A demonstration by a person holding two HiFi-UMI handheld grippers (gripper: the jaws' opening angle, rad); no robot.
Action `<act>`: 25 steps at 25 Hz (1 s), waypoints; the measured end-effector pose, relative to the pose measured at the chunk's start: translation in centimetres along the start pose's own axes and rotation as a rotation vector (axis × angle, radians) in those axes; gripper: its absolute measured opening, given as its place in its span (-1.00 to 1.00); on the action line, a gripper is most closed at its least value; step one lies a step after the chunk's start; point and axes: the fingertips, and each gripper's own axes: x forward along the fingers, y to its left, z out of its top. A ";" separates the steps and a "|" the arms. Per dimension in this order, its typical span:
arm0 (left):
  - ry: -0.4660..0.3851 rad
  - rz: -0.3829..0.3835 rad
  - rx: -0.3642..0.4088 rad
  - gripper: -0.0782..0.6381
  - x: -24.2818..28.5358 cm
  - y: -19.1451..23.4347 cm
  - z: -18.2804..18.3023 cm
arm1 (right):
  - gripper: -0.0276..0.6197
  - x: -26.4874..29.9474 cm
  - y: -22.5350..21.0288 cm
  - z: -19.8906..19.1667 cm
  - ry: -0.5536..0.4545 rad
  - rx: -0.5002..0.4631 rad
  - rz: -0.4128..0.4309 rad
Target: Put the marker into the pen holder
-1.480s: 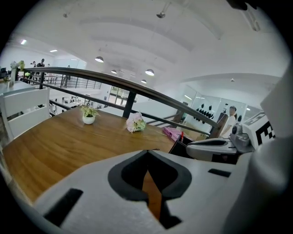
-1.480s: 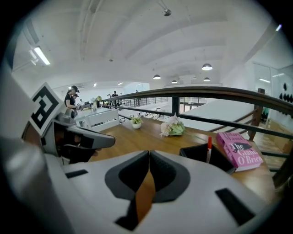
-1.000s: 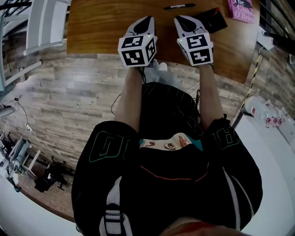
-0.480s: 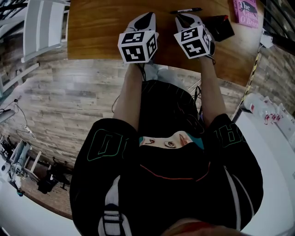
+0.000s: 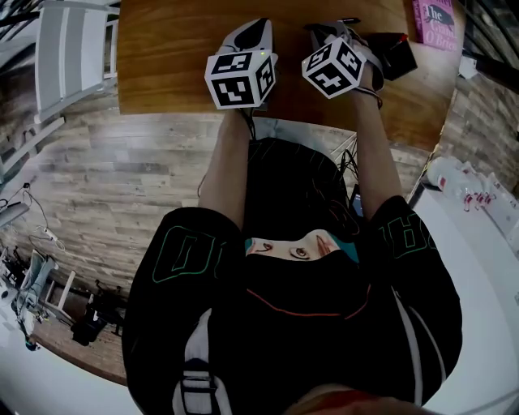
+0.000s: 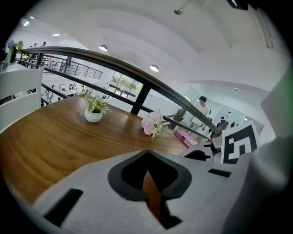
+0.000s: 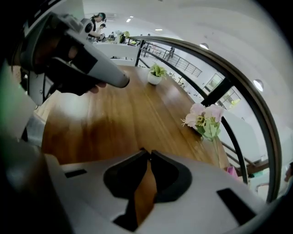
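The black marker (image 5: 349,20) lies at the far edge of the wooden table (image 5: 170,49); only a short piece shows past my right gripper (image 5: 322,29). A black box-like holder (image 5: 399,50) sits just right of that gripper. My left gripper (image 5: 258,25) hovers over the table beside it. In the left gripper view the left gripper (image 6: 147,152) has its tips touching with nothing between them. In the right gripper view the right gripper (image 7: 149,152) is likewise shut and empty. Neither gripper view shows the marker or the holder.
A pink book (image 5: 439,14) lies at the table's far right corner. A small potted plant (image 6: 94,111) and a pink flower bunch (image 6: 152,124) stand along the far side by the railing. A white chair (image 5: 71,49) stands left of the table.
My right gripper has moved forward to the marker and rolled sideways, now covering most of it. The left gripper has barely shifted.
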 end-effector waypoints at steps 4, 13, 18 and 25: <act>0.006 -0.006 0.003 -0.76 0.4 0.4 0.2 | -0.82 0.8 1.0 -0.1 0.051 -0.042 0.089; -0.009 -0.014 -0.023 -0.76 0.6 1.2 0.7 | -0.76 2.1 1.1 -0.6 0.144 -0.239 0.087; -0.017 -0.006 -0.036 -0.76 0.6 1.6 1.1 | -0.74 2.6 1.0 -0.9 0.168 -0.303 0.112; -0.017 0.008 -0.050 -0.76 0.8 2.0 1.1 | -0.74 3.3 0.7 -0.6 0.158 -0.350 0.134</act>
